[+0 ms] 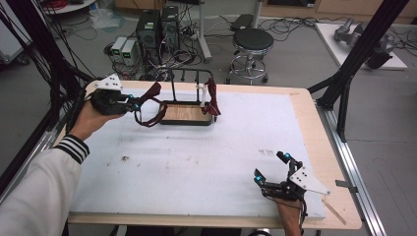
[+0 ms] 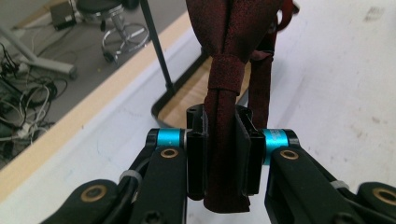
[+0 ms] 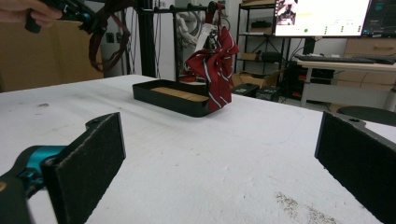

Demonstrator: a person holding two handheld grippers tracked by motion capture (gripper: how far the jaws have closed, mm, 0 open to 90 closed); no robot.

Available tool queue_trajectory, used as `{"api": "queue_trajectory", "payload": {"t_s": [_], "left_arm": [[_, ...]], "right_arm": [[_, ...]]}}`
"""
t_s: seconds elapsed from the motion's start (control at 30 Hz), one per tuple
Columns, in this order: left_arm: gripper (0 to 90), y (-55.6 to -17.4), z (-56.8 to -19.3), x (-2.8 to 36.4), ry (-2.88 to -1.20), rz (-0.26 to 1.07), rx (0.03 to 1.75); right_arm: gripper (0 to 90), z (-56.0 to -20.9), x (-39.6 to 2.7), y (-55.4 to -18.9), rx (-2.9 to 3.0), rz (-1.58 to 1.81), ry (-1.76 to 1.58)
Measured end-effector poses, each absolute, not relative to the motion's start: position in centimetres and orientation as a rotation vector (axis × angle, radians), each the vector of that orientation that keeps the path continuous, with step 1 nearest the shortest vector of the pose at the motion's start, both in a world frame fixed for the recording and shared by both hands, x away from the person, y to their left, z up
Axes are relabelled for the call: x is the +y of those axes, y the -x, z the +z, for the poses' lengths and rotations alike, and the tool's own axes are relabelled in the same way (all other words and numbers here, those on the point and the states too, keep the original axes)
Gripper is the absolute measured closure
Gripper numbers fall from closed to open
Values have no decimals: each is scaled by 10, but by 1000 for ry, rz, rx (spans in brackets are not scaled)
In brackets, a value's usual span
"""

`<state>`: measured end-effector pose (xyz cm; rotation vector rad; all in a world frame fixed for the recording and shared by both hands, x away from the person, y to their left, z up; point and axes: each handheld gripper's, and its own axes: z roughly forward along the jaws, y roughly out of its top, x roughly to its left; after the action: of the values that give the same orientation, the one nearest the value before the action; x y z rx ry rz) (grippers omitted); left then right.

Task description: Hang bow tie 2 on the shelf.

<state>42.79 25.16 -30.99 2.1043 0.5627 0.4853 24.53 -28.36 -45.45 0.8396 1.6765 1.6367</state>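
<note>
A dark red necktie (image 1: 150, 105) hangs in a loop from my left gripper (image 1: 132, 104), which is raised at the table's far left. The left gripper view has the jaws shut on the tie's knotted band (image 2: 224, 140), whose end sticks out below the pads. A small black rack (image 1: 189, 96) with a wooden base stands at the far middle of the table. On its rail hangs a red striped bow tie (image 1: 213, 101) (image 3: 214, 65). My right gripper (image 1: 271, 168) rests low at the near right, its jaws open with nothing between them. In the right gripper view the dark tie (image 3: 106, 32) dangles at the upper left.
The table is covered by a white mat (image 1: 196, 157) with a few dirt specks. A wooden stick (image 1: 334, 209) lies at the near right corner. Beyond the far edge stand a stool (image 1: 252, 49), computer towers (image 1: 157, 29) and cables. A black frame post (image 1: 354, 69) rises at the right.
</note>
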Motion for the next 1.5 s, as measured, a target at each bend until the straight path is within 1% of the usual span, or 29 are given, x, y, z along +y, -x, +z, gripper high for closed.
{"api": "queue_trajectory", "payload": {"t_s": [0.1,0.5,1.0,1.1,1.5], "left_arm": [[771,-430,-304,249,-2061,493,565],[771,-443,-290,244,-1995,539,596],[773,-452,-292,246,-1948,604,673],[773,-455,-293,245,-1925,582,697],[773,-466,-296,241,-1889,656,777]], "right_arm": [[8,-455,-283,-245,1677,1635,-838],[7,-455,-283,-245,1675,1635,-839],[7,-455,-284,-245,1674,1634,-835],[8,-455,-283,-245,1674,1634,-835],[7,-455,-283,-245,1676,1638,-839]]}}
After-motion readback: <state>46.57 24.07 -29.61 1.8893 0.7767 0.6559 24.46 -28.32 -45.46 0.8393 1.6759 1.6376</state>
